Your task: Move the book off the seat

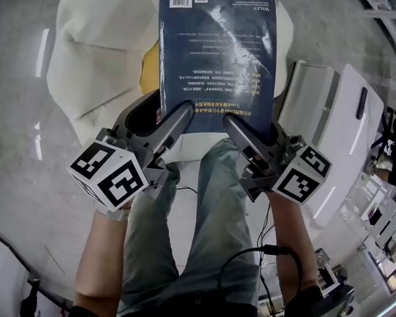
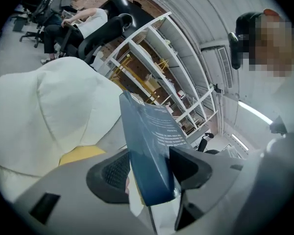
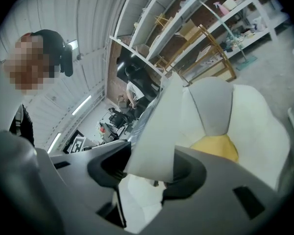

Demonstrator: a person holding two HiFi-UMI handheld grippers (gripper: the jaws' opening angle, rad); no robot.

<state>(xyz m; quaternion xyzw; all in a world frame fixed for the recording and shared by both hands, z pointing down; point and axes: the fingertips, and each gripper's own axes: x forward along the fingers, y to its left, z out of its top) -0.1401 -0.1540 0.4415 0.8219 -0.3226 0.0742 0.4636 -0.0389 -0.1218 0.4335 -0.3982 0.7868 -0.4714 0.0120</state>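
- Dark blue paperback book (image 1: 218,51) with white print and a barcode on its back cover is held up by its near edge, one gripper at each near corner
- From the head view, the book hangs over a cream beanbag seat (image 1: 99,51), covering the seat's middle and a yellow patch (image 1: 150,68) on it
- In the left gripper view, the left gripper (image 2: 147,173) has its jaws closed on the book's near left corner, one grey jaw on each face, set fairly wide by the book's thickness
- Here the book (image 2: 149,141) rises tilted out of the jaws, its far end against white metal shelving (image 2: 157,67), with the seat (image 2: 39,111) lower and to the side
- In the right gripper view, the right gripper (image 3: 149,173) clamps the other near corner, jaws pressed on both faces of the book (image 3: 159,131), which shows pale from this side
- Beyond it lie the seat (image 3: 255,116) and its yellow patch (image 3: 215,148)
- Below the grippers in the head view are the person's grey-green trouser legs (image 1: 204,223); a white cabinet (image 1: 343,111) stands to the right
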